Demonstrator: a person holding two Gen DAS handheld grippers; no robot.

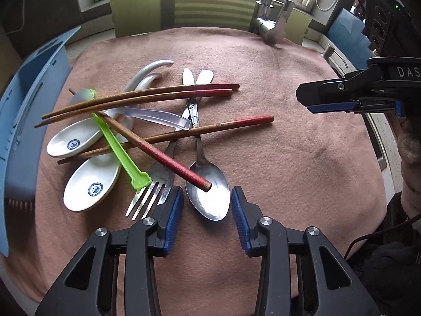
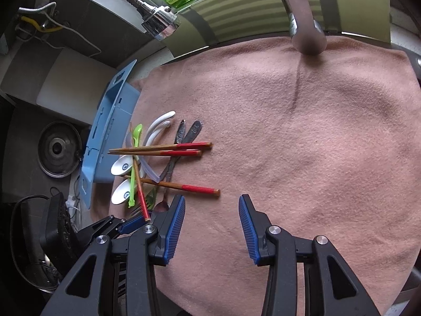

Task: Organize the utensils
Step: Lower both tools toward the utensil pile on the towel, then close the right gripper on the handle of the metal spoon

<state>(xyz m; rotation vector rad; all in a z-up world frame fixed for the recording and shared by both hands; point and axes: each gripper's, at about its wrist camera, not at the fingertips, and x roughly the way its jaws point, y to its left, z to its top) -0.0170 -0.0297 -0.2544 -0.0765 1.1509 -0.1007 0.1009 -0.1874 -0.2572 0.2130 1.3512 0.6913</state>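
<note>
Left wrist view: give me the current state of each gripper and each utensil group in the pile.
left gripper: open, jaws either side of the spoon bowl.
right gripper: open, over bare towel, holding nothing.
metal spoon: lying flat, a chopstick tip resting on its bowl.
metal fork: lying flat under the pile.
chopsticks: four, loose, crossed over the pile.
blue organizer: no utensils seen inside.

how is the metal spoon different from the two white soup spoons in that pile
The metal spoon is grey steel with a long thin handle; the white soup spoons are ceramic, short and curved, with a blue emblem in each bowl. The metal spoon's bowl lies between the left gripper's pads with a chopstick tip resting on it; the soup spoons lie nearer the blue organizer. All rest bowl-up on the pink towel.
</note>
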